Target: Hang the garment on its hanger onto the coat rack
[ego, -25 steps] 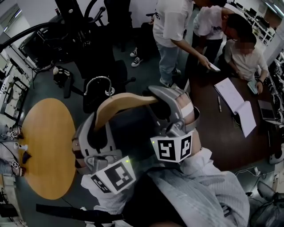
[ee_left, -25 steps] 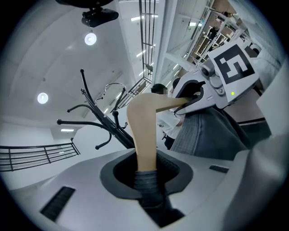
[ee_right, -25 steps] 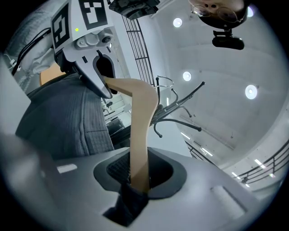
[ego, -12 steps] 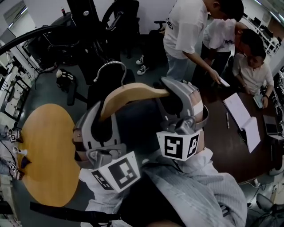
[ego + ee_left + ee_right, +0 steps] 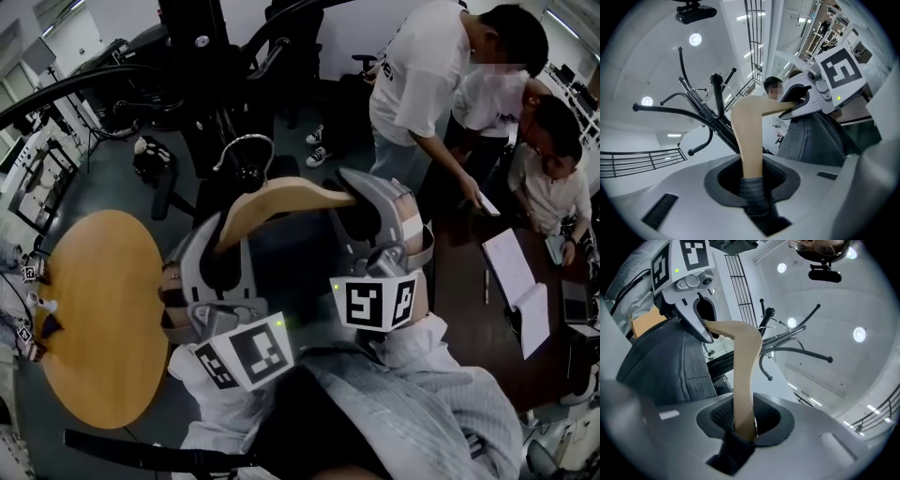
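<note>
Two grippers on one hanger. Left gripper (image 5: 223, 246) closed on the left end of the wooden hanger (image 5: 281, 195), jaws narrow, pads pinching the wood together with a fold of the grey garment (image 5: 806, 136); in the left gripper view, pale wood rising straight out from between the jaws. Right gripper (image 5: 354, 199) closed in the same way on the right end, with wood and dark cloth caught between its pads.

Hanger at centre of the head view, spanning both grippers, its metal hook (image 5: 246, 150) pointing toward the top of the frame. Garment draped below the hanger, filling the space between the grippers and running down to the lower edge.

Black coat rack (image 5: 705, 112) at centre left of the left gripper view, curved arms spread, just behind the hanger. Hook close to the rack's top knob; contact between the two not discernible.

Round wooden desk (image 5: 103, 309) at the left of the head view. Three persons (image 5: 412, 84) at upper right, beside an open notebook (image 5: 516, 291) at the right edge.
</note>
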Demonstrator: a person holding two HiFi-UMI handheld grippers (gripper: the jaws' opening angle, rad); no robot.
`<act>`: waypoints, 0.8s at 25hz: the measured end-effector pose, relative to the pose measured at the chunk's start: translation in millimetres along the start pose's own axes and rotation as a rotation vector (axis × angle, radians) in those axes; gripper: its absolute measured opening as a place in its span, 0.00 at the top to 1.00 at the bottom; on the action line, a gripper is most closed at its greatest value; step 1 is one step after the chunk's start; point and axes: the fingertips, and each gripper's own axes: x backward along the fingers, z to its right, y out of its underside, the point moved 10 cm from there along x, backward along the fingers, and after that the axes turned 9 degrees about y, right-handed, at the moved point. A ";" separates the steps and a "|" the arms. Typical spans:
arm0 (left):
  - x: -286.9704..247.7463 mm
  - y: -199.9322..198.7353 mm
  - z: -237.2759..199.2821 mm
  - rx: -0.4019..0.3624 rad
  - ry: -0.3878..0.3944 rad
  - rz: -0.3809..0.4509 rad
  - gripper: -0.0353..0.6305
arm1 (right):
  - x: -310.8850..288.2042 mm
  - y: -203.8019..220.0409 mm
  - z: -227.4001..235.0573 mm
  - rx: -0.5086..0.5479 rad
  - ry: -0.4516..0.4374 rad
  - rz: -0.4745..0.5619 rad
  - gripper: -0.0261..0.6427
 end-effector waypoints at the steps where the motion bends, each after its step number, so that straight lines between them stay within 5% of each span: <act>1: -3.5 2.6 -0.3 0.005 -0.003 -0.013 0.83 | -5.1 2.3 -2.7 -0.005 -0.015 0.003 0.83; 13: -27.1 29.5 -0.6 0.030 -0.002 -0.117 0.83 | -37.1 15.8 -33.4 -0.049 -0.117 0.007 0.83; 20: -30.3 40.5 1.5 -0.003 -0.038 -0.088 0.83 | -41.4 17.7 -44.1 -0.043 -0.089 0.018 0.83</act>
